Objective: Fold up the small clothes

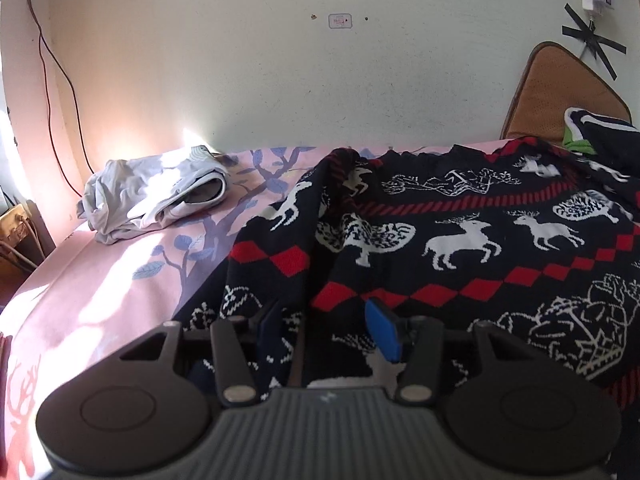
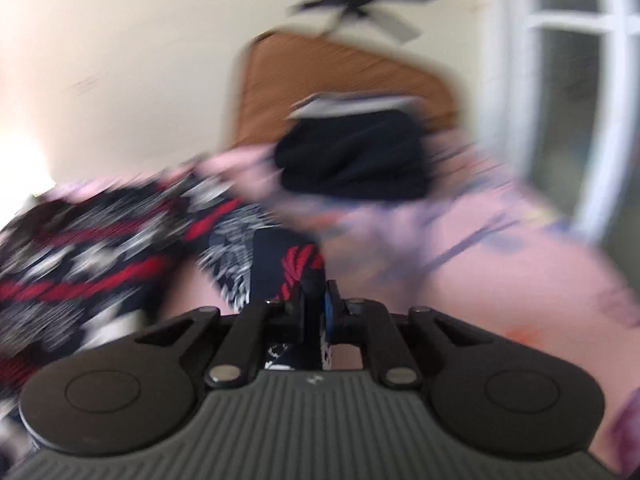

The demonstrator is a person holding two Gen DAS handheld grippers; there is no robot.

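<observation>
A black knitted sweater (image 1: 460,240) with white deer and red diamonds lies spread on the pink bed sheet (image 1: 100,300). My left gripper (image 1: 328,328) is open, its blue-padded fingers (image 1: 382,330) low over the sweater's near edge, with fabric between them. In the blurred right wrist view, my right gripper (image 2: 316,312) is shut on a cuff or edge of the same sweater (image 2: 100,248), lifted above the bed.
A crumpled white garment (image 1: 156,196) lies at the bed's far left. A folded dark garment (image 2: 352,160) sits at the far end by a brown mat (image 1: 560,92) that leans on the wall. A window (image 2: 580,80) is at the right.
</observation>
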